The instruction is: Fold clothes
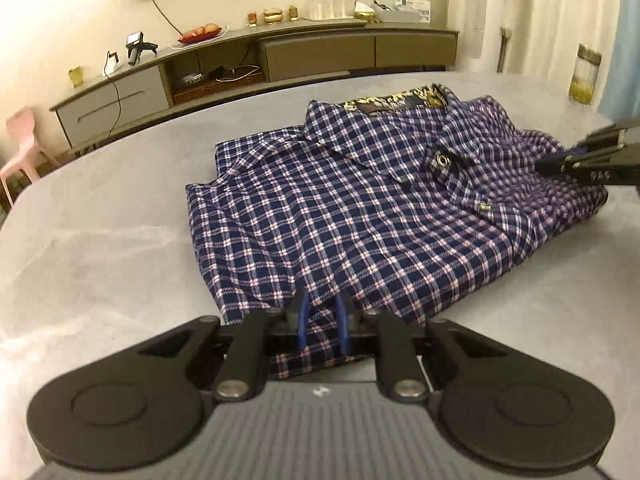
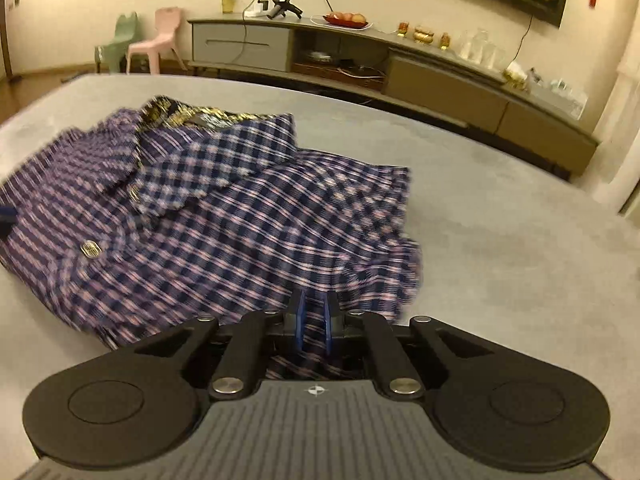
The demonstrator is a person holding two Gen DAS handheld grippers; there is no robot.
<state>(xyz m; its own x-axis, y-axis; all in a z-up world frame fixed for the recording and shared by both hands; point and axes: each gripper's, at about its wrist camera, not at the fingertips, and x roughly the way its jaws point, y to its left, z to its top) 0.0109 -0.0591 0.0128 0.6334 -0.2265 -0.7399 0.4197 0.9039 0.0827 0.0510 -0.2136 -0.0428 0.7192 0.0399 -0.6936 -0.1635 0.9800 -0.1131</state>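
From my right wrist camera the navy, white and pink checked cotton shirt [image 2: 224, 216] smears with motion blur, so I cannot read its folds, and its left side runs off the frame. The black two-finger left gripper [image 2: 6, 216] shows there only as a dark sliver at that edge. From my left wrist camera the black two-finger right gripper [image 1: 560, 162] is cut by the right edge, fingertips hidden against cloth. Both cameras' own housings hide the hem beneath them. The small items on the long grey sideboard [image 1: 280, 46] are too tiny to identify.
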